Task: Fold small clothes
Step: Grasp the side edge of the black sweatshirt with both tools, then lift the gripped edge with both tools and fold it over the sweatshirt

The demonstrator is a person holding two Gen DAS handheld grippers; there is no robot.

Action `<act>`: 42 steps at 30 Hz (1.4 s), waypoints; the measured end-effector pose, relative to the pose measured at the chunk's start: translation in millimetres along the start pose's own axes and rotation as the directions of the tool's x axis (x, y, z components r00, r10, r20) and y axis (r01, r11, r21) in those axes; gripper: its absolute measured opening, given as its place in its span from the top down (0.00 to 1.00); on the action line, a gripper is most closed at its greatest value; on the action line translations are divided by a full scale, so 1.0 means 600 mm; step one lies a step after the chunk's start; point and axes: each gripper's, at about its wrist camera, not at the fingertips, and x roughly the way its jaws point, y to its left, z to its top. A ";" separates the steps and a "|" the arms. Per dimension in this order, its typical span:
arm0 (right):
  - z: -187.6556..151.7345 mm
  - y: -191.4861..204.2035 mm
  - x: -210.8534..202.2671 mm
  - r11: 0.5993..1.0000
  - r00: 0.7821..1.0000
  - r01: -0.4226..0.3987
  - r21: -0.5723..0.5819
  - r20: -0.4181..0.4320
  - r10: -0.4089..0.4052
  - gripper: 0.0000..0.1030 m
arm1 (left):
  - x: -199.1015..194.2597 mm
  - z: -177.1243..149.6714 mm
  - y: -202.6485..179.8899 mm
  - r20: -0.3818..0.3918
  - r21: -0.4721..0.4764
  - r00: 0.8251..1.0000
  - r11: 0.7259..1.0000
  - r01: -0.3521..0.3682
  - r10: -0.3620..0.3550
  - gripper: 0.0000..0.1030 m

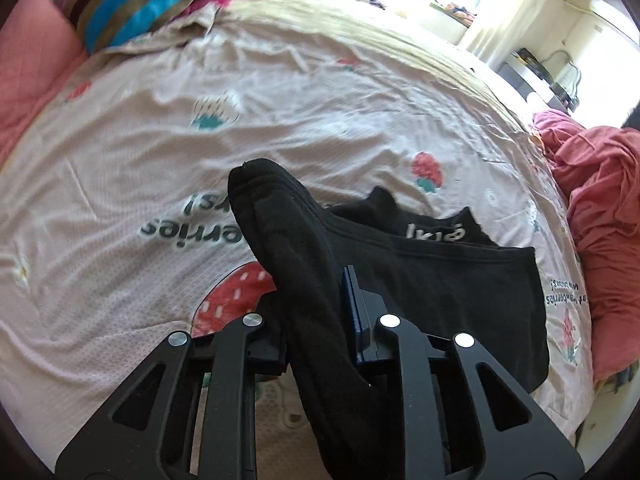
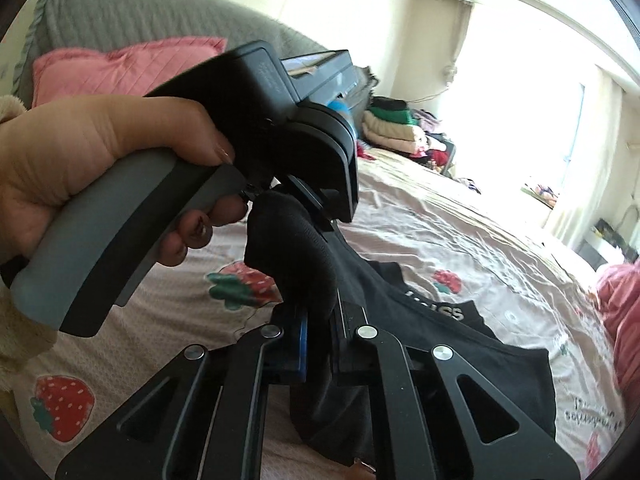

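Note:
A small black garment with white lettering on its band lies partly on the strawberry-print bedsheet. One bunched edge of it is lifted off the sheet. My left gripper is shut on that raised fold, which sticks up between the jaws. In the right wrist view the same black garment trails down to the bedsheet. My right gripper is shut on a bunch of it. Just above, a hand holds the left gripper, whose jaws pinch the same fold a little higher.
A pink pillow leans on a grey padded backrest. A striped cloth lies at the far left of the bed and a crumpled red-pink cloth at the right edge. Folded clothes are stacked at the far end.

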 end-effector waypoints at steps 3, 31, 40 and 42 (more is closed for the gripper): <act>-0.002 -0.012 -0.015 0.999 1.000 0.015 0.035 0.017 -0.016 0.94 | -0.017 0.003 -0.025 0.020 0.025 1.000 1.000 -0.002 0.001 0.88; -0.094 -0.171 -0.108 0.927 0.994 0.105 0.360 -0.014 -0.107 0.94 | -0.006 -0.021 -0.264 0.020 0.200 1.000 0.980 0.016 -0.020 0.87; -0.146 -0.222 -0.121 0.861 0.996 0.091 0.500 -0.064 -0.068 0.94 | 0.047 -0.040 -0.323 -0.038 0.224 0.999 0.974 0.031 -0.023 0.87; -0.153 -0.230 -0.122 0.847 0.996 0.087 0.524 -0.071 -0.058 0.94 | 0.059 -0.044 -0.331 -0.049 0.227 0.999 0.973 0.033 -0.022 0.87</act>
